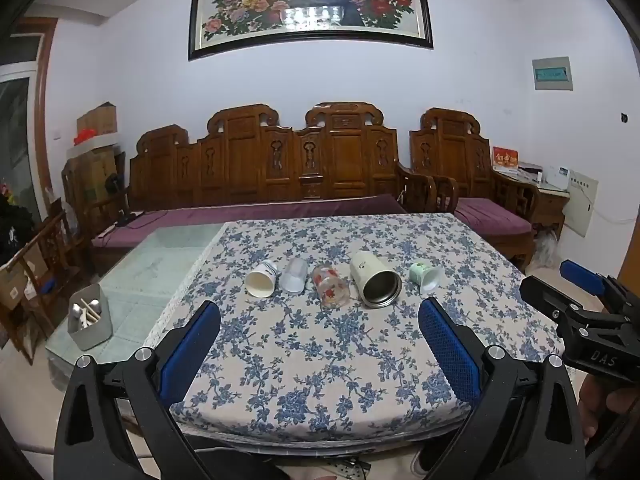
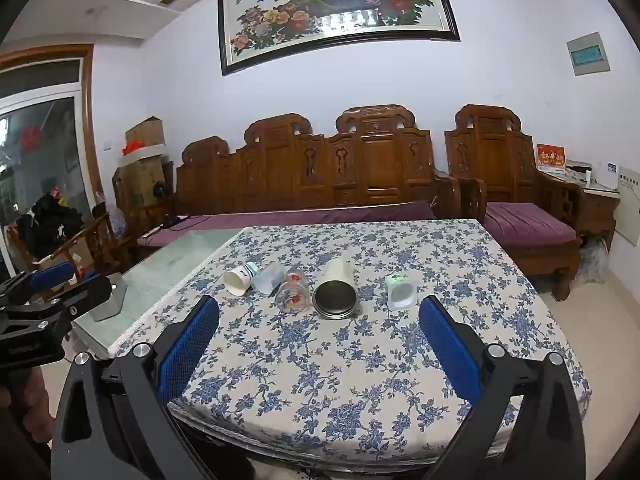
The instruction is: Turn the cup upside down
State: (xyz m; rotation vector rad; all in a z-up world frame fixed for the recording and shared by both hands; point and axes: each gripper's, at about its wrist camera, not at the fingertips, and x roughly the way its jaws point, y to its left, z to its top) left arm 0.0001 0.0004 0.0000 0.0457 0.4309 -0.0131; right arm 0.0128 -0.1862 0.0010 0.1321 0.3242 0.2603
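Note:
Several cups lie on their sides in a row on the blue-flowered tablecloth (image 1: 328, 360), mouths toward me: a white paper cup (image 1: 262, 278) (image 2: 239, 278), a clear plastic cup (image 1: 294, 275) (image 2: 269, 277), a red-flowered glass (image 1: 330, 289) (image 2: 294, 292), a cream steel-lined tumbler (image 1: 376, 283) (image 2: 336, 291), and a small green cup (image 1: 425, 276) (image 2: 400, 290). My left gripper (image 1: 320, 320) is open and empty above the near table edge. My right gripper (image 2: 320, 316) is open and empty, also short of the cups; it shows at the right of the left wrist view (image 1: 580, 300).
A grey utensil holder (image 1: 90, 318) stands on the glass table (image 1: 160, 264) left of the cloth. A carved wooden sofa (image 1: 280, 168) with purple cushions lines the wall behind, an armchair (image 2: 520, 184) at right, boxes at left.

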